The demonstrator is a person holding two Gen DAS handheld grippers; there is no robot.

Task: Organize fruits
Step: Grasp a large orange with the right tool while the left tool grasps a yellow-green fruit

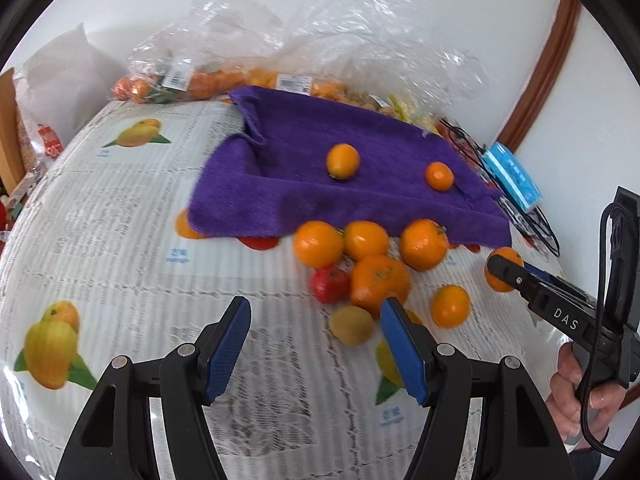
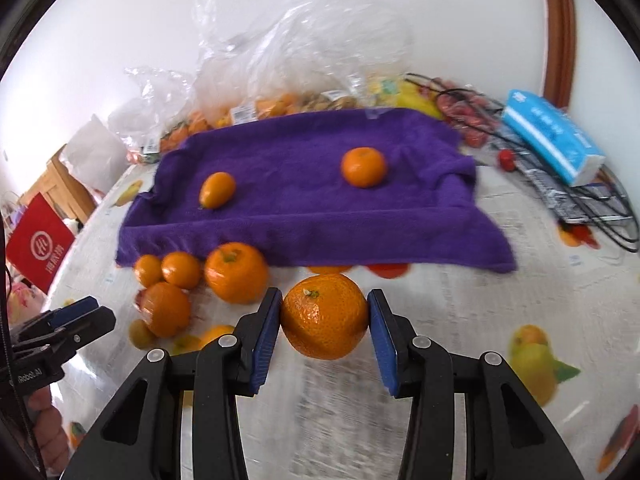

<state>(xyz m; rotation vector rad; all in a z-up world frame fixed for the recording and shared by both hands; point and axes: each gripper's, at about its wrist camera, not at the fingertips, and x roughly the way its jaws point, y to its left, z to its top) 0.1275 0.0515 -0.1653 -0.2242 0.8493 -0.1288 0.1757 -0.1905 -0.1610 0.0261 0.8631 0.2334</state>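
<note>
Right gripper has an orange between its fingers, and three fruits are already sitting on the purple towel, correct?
Not three: the right wrist view shows two fruits on the purple towel, an oval one and a round one. The right gripper does have an orange between its fingers.

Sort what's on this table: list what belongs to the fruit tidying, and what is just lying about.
Job:
right hand-held gripper, gripping a mandarin
loose mandarins
purple towel bearing two fruits
left hand-held gripper, open

Lying about:
blue tissue pack
plastic bags
black cables
</note>
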